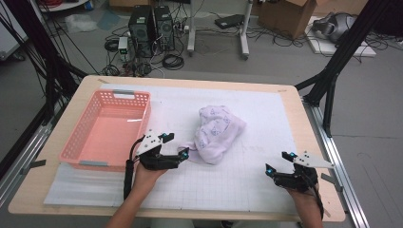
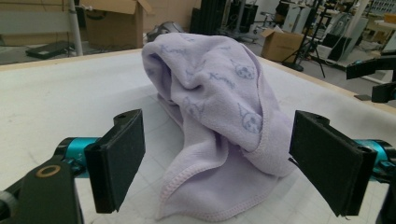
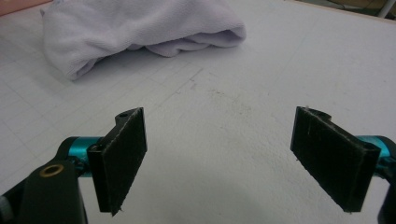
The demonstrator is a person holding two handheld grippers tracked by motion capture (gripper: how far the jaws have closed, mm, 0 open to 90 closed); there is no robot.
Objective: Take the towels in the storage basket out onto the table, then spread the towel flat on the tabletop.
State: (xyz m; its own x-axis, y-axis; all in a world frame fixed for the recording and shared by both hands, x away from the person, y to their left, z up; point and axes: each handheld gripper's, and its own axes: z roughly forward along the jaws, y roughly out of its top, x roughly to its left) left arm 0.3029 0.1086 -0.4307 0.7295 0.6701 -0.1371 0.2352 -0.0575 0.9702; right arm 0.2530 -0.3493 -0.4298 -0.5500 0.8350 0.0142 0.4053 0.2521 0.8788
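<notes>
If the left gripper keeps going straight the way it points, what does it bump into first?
Most likely the crumpled lilac towel. The left gripper is open, and the towel's hem lies right between its jaws, with nothing else in front.

My work surface is a wooden table with a pale edge. A white gridded mat covers most of its top, leaving bare wood along the borders. Two items lie on the mat. A pink plastic basket sits at the mat's left end, its near rim close to the mat's front edge. A crumpled lilac towel with a small printed pattern lies near the mat's centre, just right of the basket and apart from it.
</notes>
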